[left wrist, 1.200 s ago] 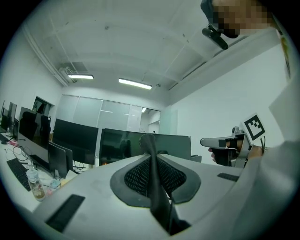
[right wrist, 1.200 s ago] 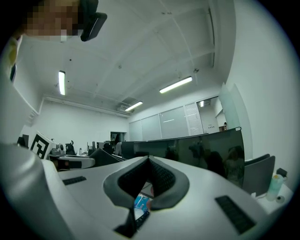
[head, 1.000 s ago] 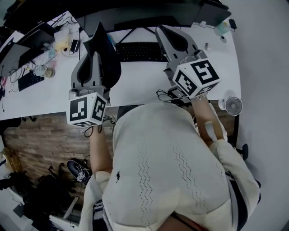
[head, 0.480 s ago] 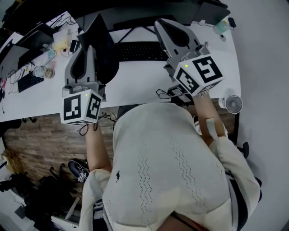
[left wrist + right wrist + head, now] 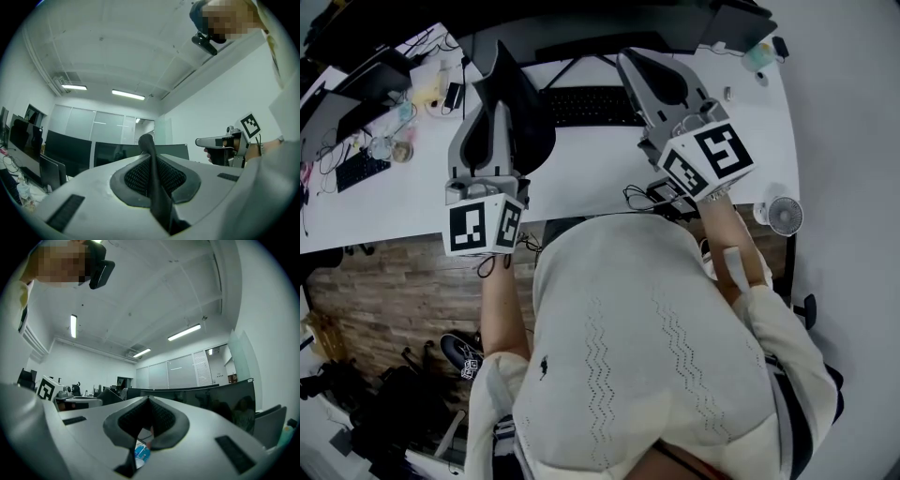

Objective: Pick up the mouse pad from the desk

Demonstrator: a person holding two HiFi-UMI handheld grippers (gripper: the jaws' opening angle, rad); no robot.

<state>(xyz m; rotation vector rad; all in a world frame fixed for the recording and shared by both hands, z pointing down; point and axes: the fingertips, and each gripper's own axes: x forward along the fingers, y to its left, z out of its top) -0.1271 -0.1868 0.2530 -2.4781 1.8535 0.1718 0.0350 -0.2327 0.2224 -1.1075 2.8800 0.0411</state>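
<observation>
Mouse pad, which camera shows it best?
Head view: the mouse pad shows as a broad black sheet. The left gripper view shows only its edge in the left tool; the right gripper view, nothing clear.

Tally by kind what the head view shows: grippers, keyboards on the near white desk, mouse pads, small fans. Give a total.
grippers: 2, the left gripper and the right gripper
keyboard: 1
mouse pad: 1, held up in the left gripper
fan: 1, by the desk's right end
Total: 5
</observation>
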